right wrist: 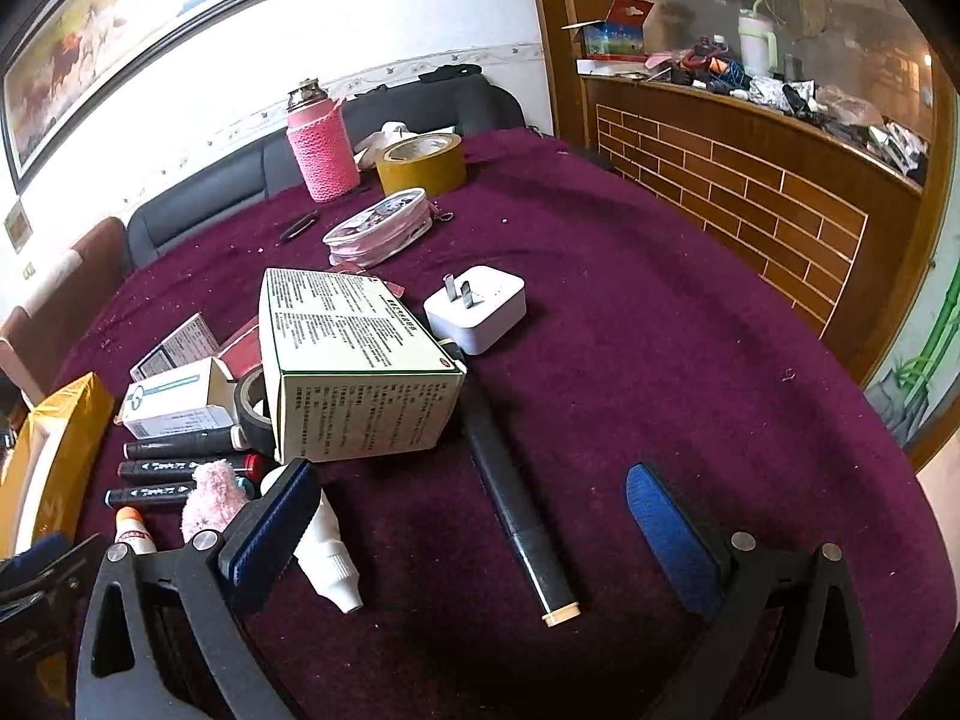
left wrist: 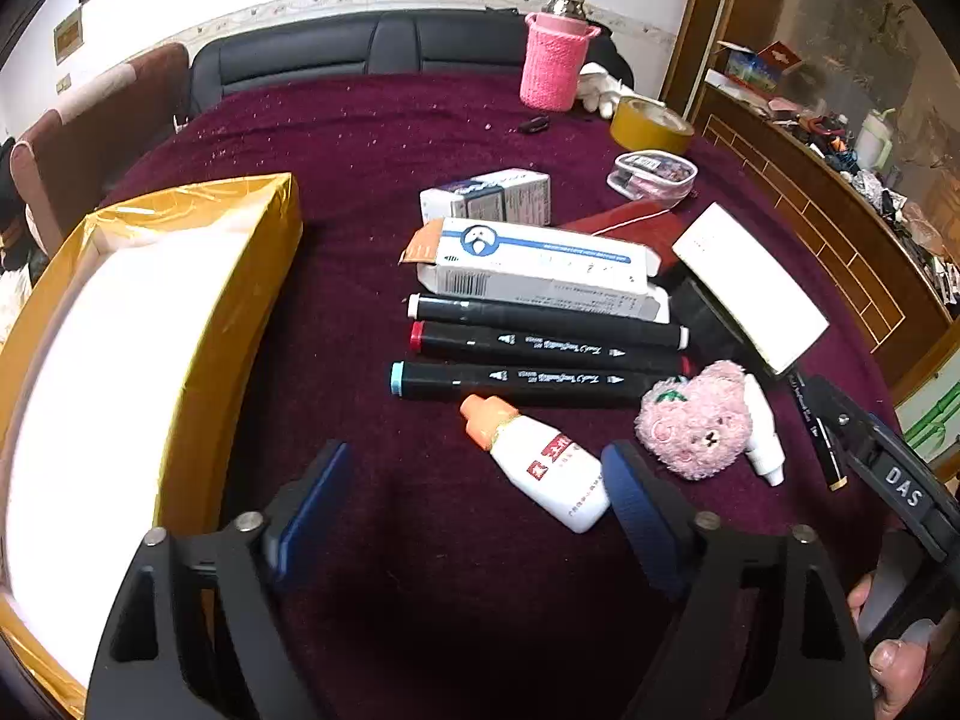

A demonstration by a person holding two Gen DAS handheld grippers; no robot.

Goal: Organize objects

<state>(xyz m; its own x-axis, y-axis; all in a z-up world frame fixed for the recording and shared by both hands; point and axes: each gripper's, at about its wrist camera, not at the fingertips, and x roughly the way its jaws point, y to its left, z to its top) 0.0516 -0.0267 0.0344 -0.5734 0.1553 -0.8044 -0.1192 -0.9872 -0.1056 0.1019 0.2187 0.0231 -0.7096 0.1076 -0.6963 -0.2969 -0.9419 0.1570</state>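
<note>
Nothing is being held by the left gripper [left wrist: 474, 498], its jaws spread apart above the bench [left wrist: 372, 192]; the glue bottle [left wrist: 540, 462] is lying just ahead. Likewise, the right gripper [right wrist: 474, 516] is being kept wide apart around a black marker [right wrist: 519, 504], untouched.

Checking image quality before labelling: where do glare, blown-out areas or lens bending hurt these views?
Left wrist view: the inside of the yellow box is blown out white; edges bend and darken. Right wrist view: the wall is overexposed, the cabinet ledge curves, corners vignette.
</note>
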